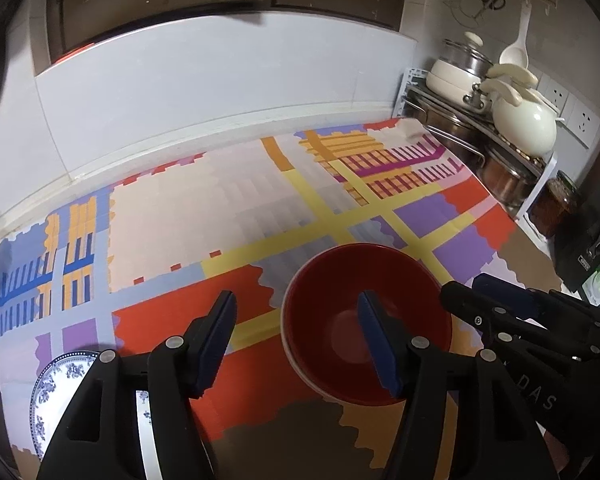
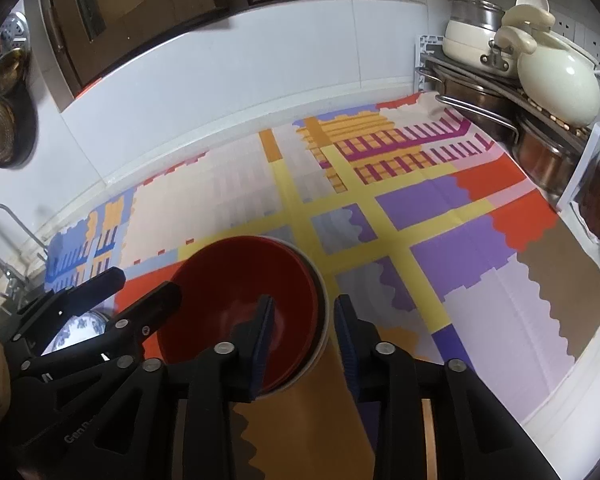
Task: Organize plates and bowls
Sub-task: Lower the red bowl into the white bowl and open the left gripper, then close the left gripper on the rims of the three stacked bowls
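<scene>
A red bowl (image 1: 352,300) with a pale outer rim sits on the patterned mat, toward the front of the counter. In the left wrist view my left gripper (image 1: 300,340) stands open over the bowl's left rim. One pad is above the bowl's inside and the other is over the mat, and neither presses on it. In the right wrist view my right gripper (image 2: 304,332) straddles the right rim of the red bowl (image 2: 236,280), open with a gap on both sides. Part of a blue-and-white plate (image 1: 56,380) shows under the left gripper's body, at the mat's front left corner.
A colourful mat (image 2: 440,220) covers the counter up to the white tiled wall. A rack of cream and steel pots (image 2: 540,72) fills the back right corner, with a jar (image 1: 560,204) in front of it. A faucet (image 2: 4,224) and hanging strainers (image 2: 0,132) are at the left.
</scene>
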Tool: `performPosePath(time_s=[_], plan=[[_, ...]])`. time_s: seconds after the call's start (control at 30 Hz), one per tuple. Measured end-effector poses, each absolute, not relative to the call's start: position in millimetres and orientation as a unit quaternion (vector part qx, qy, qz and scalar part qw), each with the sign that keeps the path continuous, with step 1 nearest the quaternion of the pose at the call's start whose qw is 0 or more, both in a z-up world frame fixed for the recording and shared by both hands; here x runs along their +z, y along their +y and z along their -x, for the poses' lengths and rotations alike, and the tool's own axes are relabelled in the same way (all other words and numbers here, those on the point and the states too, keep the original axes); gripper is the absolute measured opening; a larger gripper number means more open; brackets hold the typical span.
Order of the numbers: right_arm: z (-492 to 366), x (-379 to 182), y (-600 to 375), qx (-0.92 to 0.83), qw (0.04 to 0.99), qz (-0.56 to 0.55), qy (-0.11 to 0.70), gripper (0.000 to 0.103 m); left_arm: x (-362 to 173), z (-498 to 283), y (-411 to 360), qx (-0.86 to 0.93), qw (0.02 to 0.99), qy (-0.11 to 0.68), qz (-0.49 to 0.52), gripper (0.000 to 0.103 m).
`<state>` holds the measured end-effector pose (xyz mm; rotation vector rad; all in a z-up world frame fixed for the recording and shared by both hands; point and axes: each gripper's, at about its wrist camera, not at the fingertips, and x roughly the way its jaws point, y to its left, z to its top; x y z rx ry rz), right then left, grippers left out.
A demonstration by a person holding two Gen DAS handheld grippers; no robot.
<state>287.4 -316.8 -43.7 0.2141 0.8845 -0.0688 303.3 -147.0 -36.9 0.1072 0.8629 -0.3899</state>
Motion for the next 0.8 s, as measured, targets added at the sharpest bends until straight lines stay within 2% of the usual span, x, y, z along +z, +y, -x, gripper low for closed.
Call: performPosePath(time_s=[0.37, 0.8], plan=[[-297, -55, -317, -0.041, 0.892, -0.095, 0.439, 0.035, -58, -313, -140, -0.159, 0.88, 0.445, -0.053, 0.064], [-311, -87, -324, -0.036, 0.868, -0.119, 0.48, 0.035, -92, -325, -153, -0.16, 0.855, 0.49, -0.055, 0.062]])
